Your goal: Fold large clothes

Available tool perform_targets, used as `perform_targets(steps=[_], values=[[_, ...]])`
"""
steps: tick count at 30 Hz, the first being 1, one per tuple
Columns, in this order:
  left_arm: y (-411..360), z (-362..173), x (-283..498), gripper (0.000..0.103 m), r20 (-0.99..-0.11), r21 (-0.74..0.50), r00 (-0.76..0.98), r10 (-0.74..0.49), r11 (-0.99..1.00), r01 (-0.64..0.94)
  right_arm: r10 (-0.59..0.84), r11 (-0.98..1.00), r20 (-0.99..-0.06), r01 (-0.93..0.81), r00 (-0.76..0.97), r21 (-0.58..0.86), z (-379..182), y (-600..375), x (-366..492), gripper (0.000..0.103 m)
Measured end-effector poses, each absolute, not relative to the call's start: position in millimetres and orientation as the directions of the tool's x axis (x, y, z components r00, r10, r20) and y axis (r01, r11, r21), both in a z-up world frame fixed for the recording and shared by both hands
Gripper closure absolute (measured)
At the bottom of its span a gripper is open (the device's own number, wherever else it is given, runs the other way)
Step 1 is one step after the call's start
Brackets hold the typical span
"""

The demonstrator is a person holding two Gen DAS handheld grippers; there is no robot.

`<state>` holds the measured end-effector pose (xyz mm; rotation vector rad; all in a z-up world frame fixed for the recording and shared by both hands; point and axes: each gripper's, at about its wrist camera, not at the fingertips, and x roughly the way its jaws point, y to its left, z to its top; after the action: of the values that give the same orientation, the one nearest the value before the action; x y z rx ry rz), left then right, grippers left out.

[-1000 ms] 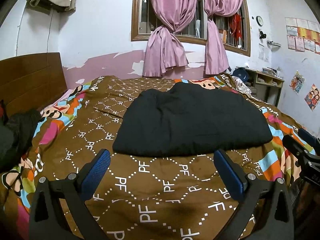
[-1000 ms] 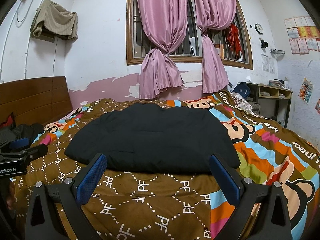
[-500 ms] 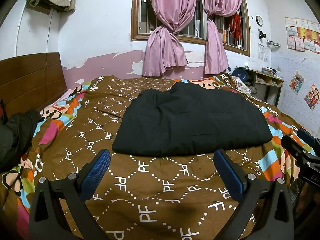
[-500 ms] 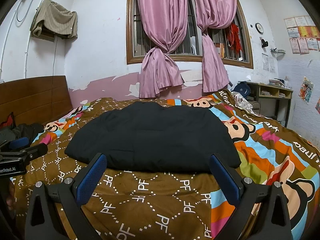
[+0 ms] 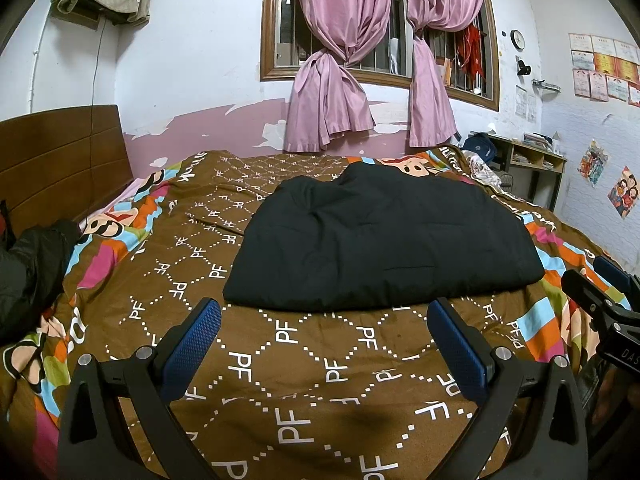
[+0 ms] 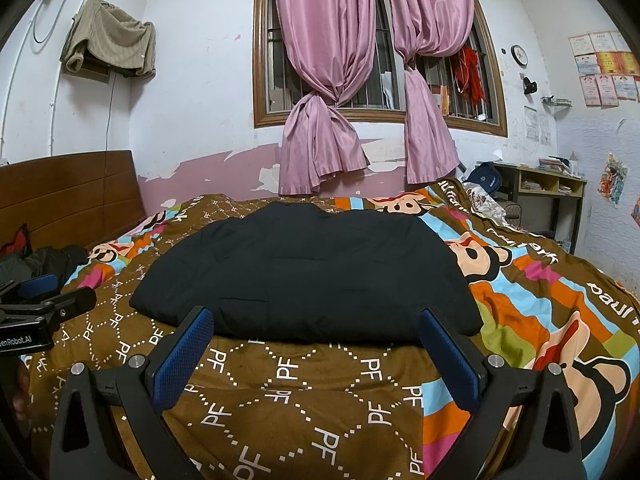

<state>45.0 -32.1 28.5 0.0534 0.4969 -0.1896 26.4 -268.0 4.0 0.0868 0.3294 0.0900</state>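
There, in the middle of the bed, a black padded garment (image 5: 380,240) lay folded into a broad, flat bundle on the brown bedspread (image 5: 304,360) printed with white "PF" letters and cartoon monkeys. Its near folded edge ran roughly parallel to the near edge of the bed, and its far edge stopped short of the side below the window (image 6: 380,60).

The left gripper (image 5: 324,320) hovered over the near edge of the bed, its blue-padded fingers (image 5: 192,344) spread wide apart and holding nothing; the garment's near edge sat just beyond the fingertips. The right gripper (image 6: 316,326) hung beside it, likewise spread wide and empty, its fingers (image 6: 448,352) framing the same folded edge without touching it.

Each tool showed at the margin of the other's view, the two near each other and side by side.

A dark heap of clothing (image 5: 28,264) rested at the bed's left edge by the wooden headboard (image 5: 60,160). Pink curtains (image 6: 328,80) hung knotted at the window, and a desk (image 6: 548,188) stood past the bed's far right corner.
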Motion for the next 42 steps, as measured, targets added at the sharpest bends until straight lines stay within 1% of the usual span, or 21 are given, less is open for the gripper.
perform_targets(steps=[42], values=[[-34.0, 29.6, 45.4, 0.002, -0.481, 0.008, 0.861, -0.166, 0.981, 0.194, 0.101, 0.992, -0.322, -0.072, 0.941, 0.101, 7.1, -266.6, 26.0, 0.0]])
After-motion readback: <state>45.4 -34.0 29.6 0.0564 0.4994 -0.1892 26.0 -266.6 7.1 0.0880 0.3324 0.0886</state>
